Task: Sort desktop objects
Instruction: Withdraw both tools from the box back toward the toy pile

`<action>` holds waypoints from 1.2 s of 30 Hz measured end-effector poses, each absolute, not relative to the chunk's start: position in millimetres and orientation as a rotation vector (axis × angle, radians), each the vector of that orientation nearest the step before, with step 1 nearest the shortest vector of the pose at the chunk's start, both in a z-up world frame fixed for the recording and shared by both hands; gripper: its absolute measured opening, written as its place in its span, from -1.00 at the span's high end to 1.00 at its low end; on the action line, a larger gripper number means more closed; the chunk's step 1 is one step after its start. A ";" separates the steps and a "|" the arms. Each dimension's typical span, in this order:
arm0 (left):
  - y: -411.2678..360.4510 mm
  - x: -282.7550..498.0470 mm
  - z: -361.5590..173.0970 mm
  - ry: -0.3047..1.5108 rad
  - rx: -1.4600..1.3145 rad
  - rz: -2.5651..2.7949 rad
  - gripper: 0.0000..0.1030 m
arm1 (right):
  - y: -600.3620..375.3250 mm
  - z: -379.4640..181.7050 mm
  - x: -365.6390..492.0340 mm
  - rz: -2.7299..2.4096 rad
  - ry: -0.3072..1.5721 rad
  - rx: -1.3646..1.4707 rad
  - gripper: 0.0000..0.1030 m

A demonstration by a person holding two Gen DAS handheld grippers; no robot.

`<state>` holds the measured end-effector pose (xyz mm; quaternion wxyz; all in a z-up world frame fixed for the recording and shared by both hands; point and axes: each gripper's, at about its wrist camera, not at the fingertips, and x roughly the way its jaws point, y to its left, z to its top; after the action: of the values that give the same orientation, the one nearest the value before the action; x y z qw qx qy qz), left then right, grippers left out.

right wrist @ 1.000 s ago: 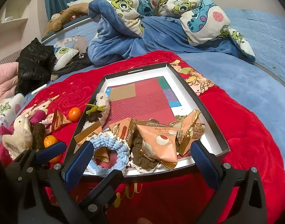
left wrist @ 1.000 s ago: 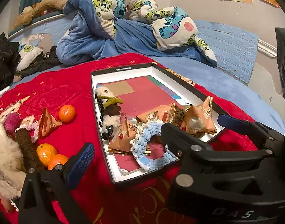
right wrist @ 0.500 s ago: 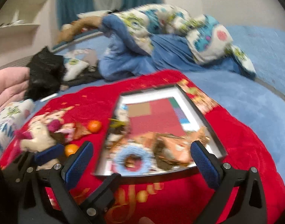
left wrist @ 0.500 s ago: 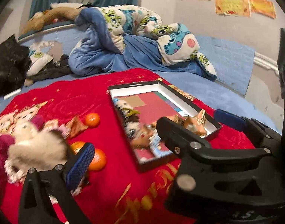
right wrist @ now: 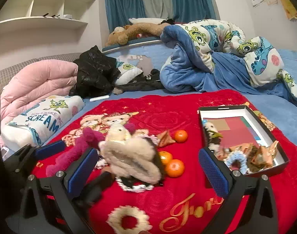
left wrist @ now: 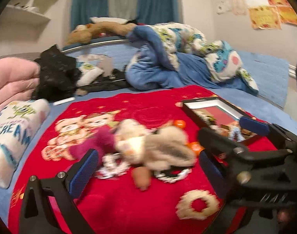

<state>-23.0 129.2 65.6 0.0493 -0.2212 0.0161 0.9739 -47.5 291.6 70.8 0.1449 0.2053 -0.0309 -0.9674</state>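
Note:
A pile of toys lies on the red blanket (right wrist: 187, 204): a cream fluffy plush (right wrist: 129, 156), a magenta plush (right wrist: 80, 146), a crochet piece under them. Three oranges (right wrist: 174, 167) and a triangular snack packet (right wrist: 165, 139) lie to its right. The black-rimmed box (right wrist: 265, 120) at right holds snack packets, a blue scrunchie (right wrist: 236, 159) and a small toy. My right gripper (right wrist: 148, 173) is open, its pads either side of the cream plush, apart from it. My left gripper (left wrist: 147, 173) is open just short of the cream plush (left wrist: 154, 146), which is blurred. The box (left wrist: 212, 102) shows at right.
A "SCREAM" pillow (right wrist: 43, 120), a pink quilt (right wrist: 35, 83) and a black jacket (right wrist: 95, 72) lie to the left. A bunched blue blanket (right wrist: 197, 68) fills the back. The right gripper's body (left wrist: 245, 156) crosses the left wrist view. White shelves (right wrist: 41, 21) hang on the wall.
Both views have swung left, away from the box and onto the toy pile. The box went from the centre to the right side. Both grippers stay open with nothing held.

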 end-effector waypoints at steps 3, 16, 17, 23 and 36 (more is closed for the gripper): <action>100.7 -19.5 59.8 -0.010 -0.704 3.001 -1.00 | 280.1 67.1 -44.9 -2.814 -0.108 0.589 -1.00; 24.3 -15.3 15.2 -0.104 -0.777 3.134 -1.00 | 234.1 21.7 -53.2 -2.845 -0.133 0.709 -1.00; 21.9 -17.0 13.0 -0.129 -0.798 3.129 -1.00 | 231.2 19.5 -54.0 -2.855 -0.115 0.710 -1.00; 16.7 -20.6 0.5 -0.176 -0.844 3.077 -1.00 | 217.8 6.4 -61.4 -2.862 -0.019 0.765 -1.00; 26.7 -26.8 -3.4 -0.112 -0.889 3.076 -1.00 | 223.0 -1.4 -67.3 -2.859 -0.060 0.826 -1.00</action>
<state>-26.8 26.7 -3.4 -0.0311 -0.2773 -0.0350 0.9596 -67.3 223.0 -1.4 0.0826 0.2764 -0.0202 -0.9573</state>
